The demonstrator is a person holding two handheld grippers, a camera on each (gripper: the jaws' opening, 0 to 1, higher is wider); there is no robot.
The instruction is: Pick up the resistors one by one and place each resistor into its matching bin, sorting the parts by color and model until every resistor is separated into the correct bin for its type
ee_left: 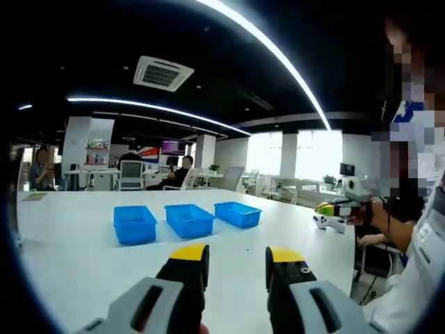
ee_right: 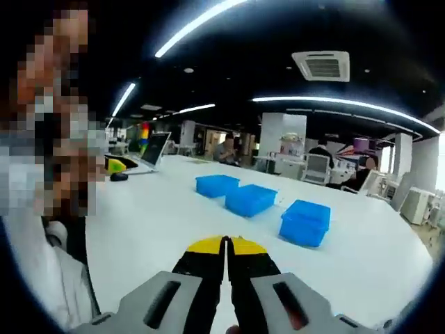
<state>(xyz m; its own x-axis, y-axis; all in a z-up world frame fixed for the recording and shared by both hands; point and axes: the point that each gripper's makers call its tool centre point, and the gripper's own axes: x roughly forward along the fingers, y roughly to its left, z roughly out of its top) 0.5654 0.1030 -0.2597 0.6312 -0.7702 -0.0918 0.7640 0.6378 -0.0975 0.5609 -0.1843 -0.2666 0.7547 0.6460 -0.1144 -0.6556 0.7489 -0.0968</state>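
Note:
Three blue bins stand in a row on the white table: one on the left, one in the middle, one on the right. My left gripper hangs open in front of them, a short way back from the row, with nothing between its yellow-tipped jaws. In the right gripper view the same bins run away to the left. My right gripper is shut, its yellow tips pressed together with nothing seen between them, above bare table short of the bins.
A person in white stands close beside the table. An open laptop, a black mouse and a yellow and white device lie toward one end. Chairs, desks and seated people are far behind.

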